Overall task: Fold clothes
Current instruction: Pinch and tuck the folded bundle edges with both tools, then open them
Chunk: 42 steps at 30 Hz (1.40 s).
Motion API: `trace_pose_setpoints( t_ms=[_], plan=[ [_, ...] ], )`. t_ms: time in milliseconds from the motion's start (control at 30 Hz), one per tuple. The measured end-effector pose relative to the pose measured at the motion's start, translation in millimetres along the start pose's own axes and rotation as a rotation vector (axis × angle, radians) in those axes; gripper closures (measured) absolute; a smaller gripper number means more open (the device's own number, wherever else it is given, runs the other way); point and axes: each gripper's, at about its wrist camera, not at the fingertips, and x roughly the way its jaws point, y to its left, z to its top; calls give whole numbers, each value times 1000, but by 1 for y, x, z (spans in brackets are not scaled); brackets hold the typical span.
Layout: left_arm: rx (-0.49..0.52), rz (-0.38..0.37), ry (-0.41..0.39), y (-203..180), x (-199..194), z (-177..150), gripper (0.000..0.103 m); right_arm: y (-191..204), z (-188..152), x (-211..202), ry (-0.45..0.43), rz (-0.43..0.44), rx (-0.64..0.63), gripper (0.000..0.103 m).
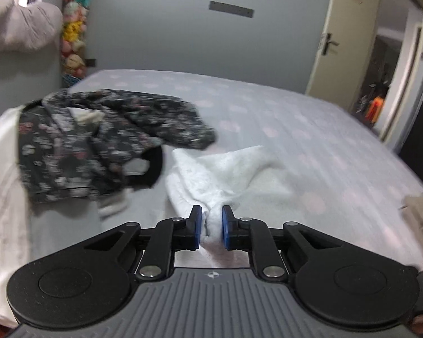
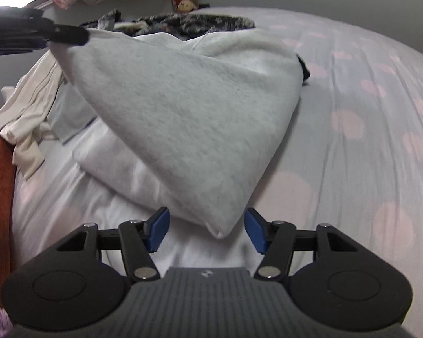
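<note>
A white fleece garment [image 1: 220, 169] lies on the bed, and my left gripper [image 1: 211, 225] is shut on a bunched corner of it. In the right wrist view the same white garment [image 2: 189, 107] hangs as a lifted fold, pulled up at the upper left by the left gripper [image 2: 73, 35]. Its lower corner dangles between the blue pads of my right gripper [image 2: 207, 232], which stands open and does not touch the cloth. A dark patterned garment [image 1: 98, 140] lies crumpled to the left of the white one.
The bed [image 1: 310, 140] carries a pale sheet with pink dots. Beige clothing [image 2: 28, 104] drapes over the left edge beside a rust-coloured cushion [image 2: 0, 197]. Stuffed toys [image 1: 73, 33] hang by the far wall. An open door [image 1: 347, 36] stands at the right.
</note>
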Motion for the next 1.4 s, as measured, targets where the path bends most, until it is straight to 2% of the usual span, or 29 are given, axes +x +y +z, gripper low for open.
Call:
trace_pose_setpoints(
  t_ms=[33,100,200,300,400,533,733,867,1000,1100,1167,1267,1300,1333,1400],
  plan=[
    [-7,19,17,6,3,-5,91,0,1,1,-3,-8,4,58],
    [-69,30,67,23,14,-22,91,-1,0,3,-1,-7,13,59],
    [-140,57,140,45,37,-54,91,-3,-5,6,14,1,20,70],
    [-141,85,141,53,54,-76,90,-4,-7,7,16,-3,20,77],
    [-67,140,172,43,73,-90,90,-4,-9,9,18,-6,19,82],
    [-90,127,162,46,71,-92,90,-5,-13,11,20,-10,19,91],
    [-154,79,124,54,58,-98,89,-5,-18,-5,5,-28,-16,96],
    [-162,69,114,52,53,-96,88,-6,-23,-7,36,-48,-15,103],
    [-216,45,103,59,48,-96,85,-19,-30,-12,55,-64,37,103],
    [-256,58,99,65,40,-97,71,-27,-30,-16,39,-39,81,102],
    [-273,92,96,67,33,-97,56,-27,-29,-19,15,-26,85,97],
    [-348,97,82,75,21,-99,49,-26,-26,-21,-19,-3,87,94],
    [-390,83,75,79,17,-99,48,-27,-25,-21,-29,5,95,83],
    [-461,51,67,86,14,-101,44,-28,-24,-21,-38,11,108,67],
    [-590,-5,56,99,13,-104,38,-33,-22,-20,-53,27,148,61]
  ],
)
